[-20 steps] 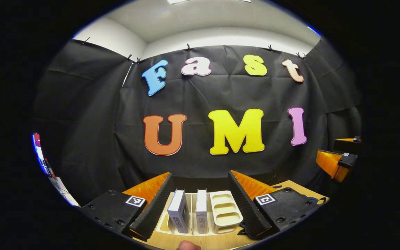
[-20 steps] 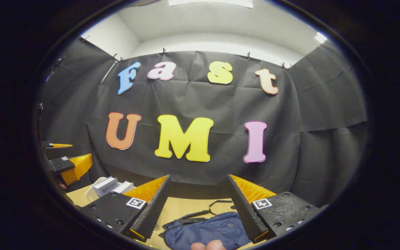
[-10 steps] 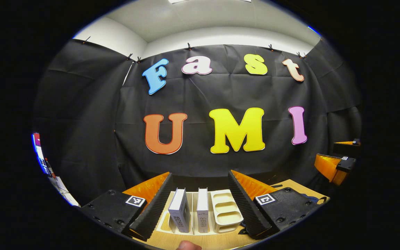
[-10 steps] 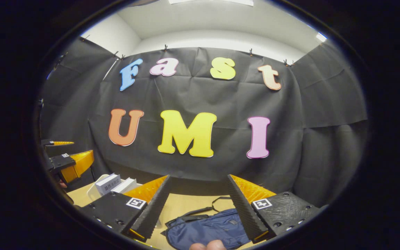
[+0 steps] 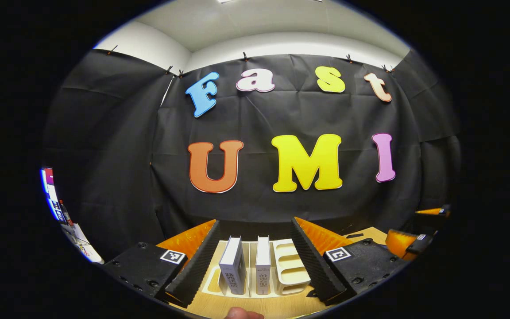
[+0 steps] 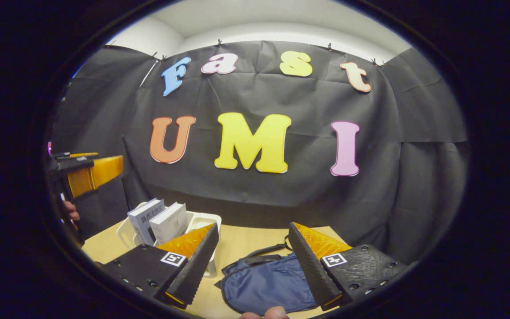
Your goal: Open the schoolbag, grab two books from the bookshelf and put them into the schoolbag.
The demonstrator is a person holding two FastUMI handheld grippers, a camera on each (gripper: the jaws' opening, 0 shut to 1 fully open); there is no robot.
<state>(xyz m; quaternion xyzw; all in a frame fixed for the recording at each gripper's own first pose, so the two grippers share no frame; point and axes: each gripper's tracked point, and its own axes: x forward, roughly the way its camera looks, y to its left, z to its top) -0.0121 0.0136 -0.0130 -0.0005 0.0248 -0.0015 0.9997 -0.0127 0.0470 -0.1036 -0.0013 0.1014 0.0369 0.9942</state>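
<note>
A: In the left gripper view, what sits ahead of the left gripper (image 5: 255,261)?

B: Its fingers stand apart and hold nothing; between them at 6 o'clock two white books (image 5: 233,271) stand upright in a cream bookshelf rack (image 5: 288,270) on the wooden table (image 5: 255,305).

A: And the right gripper view?

B: The right gripper (image 6: 253,261) is spread wide too, over a navy schoolbag (image 6: 264,285) lying flat at 6 o'clock. The books appear at 8 o'clock, the left gripper at 9.
</note>
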